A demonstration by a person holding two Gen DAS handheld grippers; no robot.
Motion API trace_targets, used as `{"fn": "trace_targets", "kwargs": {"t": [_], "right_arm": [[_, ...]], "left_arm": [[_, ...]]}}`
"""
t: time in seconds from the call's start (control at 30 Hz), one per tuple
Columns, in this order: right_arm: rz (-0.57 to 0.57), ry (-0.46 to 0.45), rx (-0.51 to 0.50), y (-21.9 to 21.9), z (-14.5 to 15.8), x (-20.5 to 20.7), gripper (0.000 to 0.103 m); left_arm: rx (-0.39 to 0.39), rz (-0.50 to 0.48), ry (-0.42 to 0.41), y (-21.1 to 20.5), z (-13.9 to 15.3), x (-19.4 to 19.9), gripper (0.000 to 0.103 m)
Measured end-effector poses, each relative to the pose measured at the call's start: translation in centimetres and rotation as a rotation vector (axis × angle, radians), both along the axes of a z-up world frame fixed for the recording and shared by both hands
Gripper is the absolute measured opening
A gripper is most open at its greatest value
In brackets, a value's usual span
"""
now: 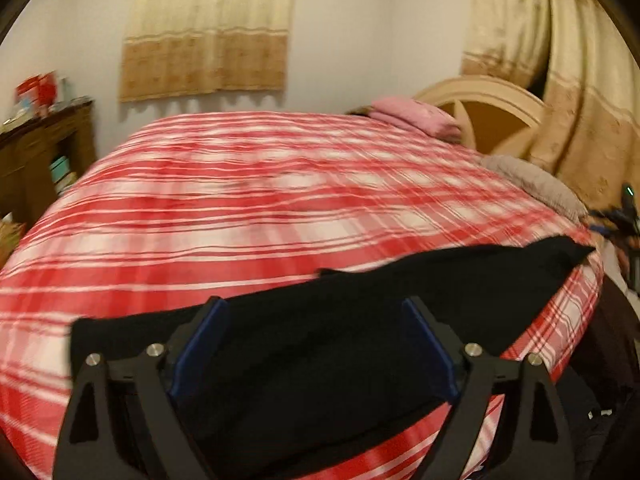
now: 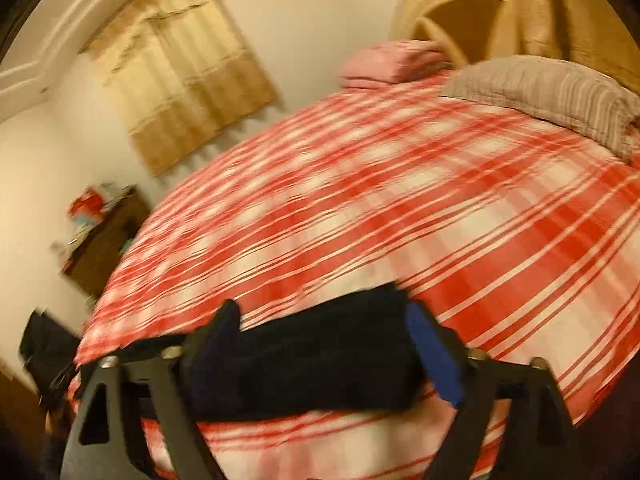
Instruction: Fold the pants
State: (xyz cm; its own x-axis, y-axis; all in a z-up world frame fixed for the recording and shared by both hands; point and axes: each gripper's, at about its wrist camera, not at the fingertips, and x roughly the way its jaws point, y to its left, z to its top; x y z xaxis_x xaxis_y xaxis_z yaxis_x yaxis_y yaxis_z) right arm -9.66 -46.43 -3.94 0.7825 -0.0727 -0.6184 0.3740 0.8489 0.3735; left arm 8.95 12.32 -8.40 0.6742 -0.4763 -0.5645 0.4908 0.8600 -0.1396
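Observation:
Black pants [image 1: 320,320] lie stretched along the near edge of a bed with a red and white plaid cover [image 1: 240,200]. My left gripper [image 1: 314,312] is open, its blue-padded fingers spread wide above the pants. In the right wrist view the pants [image 2: 320,352] show as a dark folded band, and my right gripper [image 2: 320,320] is open with the band lying between its fingers. The right gripper also shows at the far right edge of the left wrist view [image 1: 622,220]. Both views are blurred by motion.
A pink folded cloth [image 1: 412,116] and a grey pillow [image 1: 532,184] lie at the head of the bed by a cream headboard [image 1: 480,96]. A dark wooden shelf [image 1: 40,160] stands left of the bed. Tan curtains [image 1: 208,28] hang on the wall.

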Motion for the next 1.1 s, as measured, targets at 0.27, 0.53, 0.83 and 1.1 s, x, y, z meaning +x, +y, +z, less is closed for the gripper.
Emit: {"fn": "trace_targets", "kwargs": {"t": [0.27,0.53,0.83,1.1], "right_arm": [[-0.001,0.204,0.116,-4.5,-5.1,4.0,0.039],[0.026,0.232,-0.002,-3.2,-5.4,4.1,0.007],[0.069,0.16,-0.132,-0.5,-1.5,5.2,0.002],[0.003,0.151,-0.176,-1.9,-0.7,5.7,0.002]], "left_arm": [[0.073,-0.016,0.07,-3.1,-2.7,0.4,0.092],[0.043,0.06,0.161,-1.1,-4.9,1.8,0.092],[0.037,0.065,0.157,-1.4,-5.1,1.6,0.096],[0.008,0.088,0.162,-0.2,-5.7,1.7,0.096]]}}
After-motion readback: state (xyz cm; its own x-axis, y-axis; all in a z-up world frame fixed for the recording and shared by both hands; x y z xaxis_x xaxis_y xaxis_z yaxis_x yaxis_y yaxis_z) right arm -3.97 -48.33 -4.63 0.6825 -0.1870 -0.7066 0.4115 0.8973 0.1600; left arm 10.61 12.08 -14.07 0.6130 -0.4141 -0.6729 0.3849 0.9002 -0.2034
